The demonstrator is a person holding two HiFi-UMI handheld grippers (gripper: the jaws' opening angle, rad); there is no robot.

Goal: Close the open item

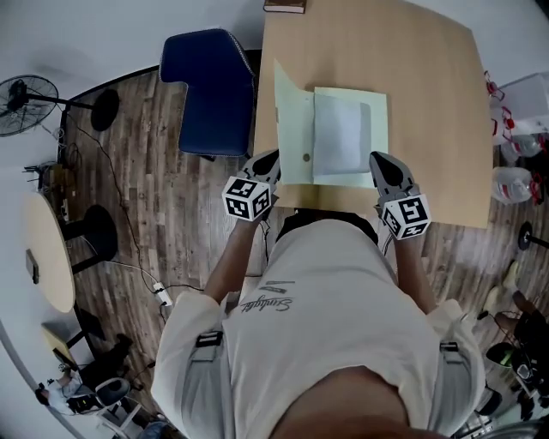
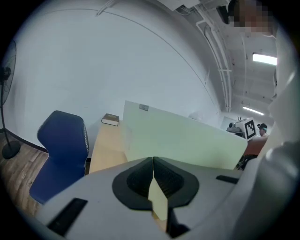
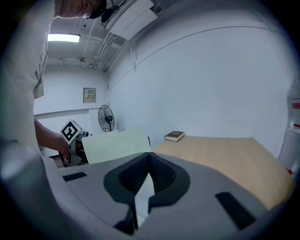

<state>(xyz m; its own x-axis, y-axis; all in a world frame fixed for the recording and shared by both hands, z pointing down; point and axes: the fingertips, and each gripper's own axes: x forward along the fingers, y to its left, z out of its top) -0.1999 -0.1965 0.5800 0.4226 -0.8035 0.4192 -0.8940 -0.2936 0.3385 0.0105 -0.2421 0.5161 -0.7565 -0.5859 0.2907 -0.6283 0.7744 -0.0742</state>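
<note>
Pressed together on a thin green edge, right up close: jaws of the left gripper [image 2: 153,164], pinching the left cover [image 2: 183,140] of the folder [image 1: 379,129]. Same story on the other side: right gripper [image 3: 149,159], jaws squeezed flat on a pale sheet at the folder's near right corner. Hard to tell whether only the back half or the paper [image 1: 341,133] too.

Sits at the near edge of the tan surface [image 1: 429,103], just in front of the person. Not closed yet. Left cover lifted off the surface and standing up at a tilt, like a little green wall in the left gripper view. Back half flat on the surface, with the white paper inside in plain sight.

So, by the look of it, about halfway. Done: both sides gripped, cover raised. Left to do: swing the cover over to the right, lay it down on the paper, line up the edges, then let go.

Farther out: brown book [image 1: 284,6] at the far edge of the surface, well apart from the folder. Blue chair [image 1: 208,90] just beside the surface on the left. Black fan [image 1: 21,105] on the wooden floor beyond. Clear bottles [image 1: 515,182] off to the right.
</note>
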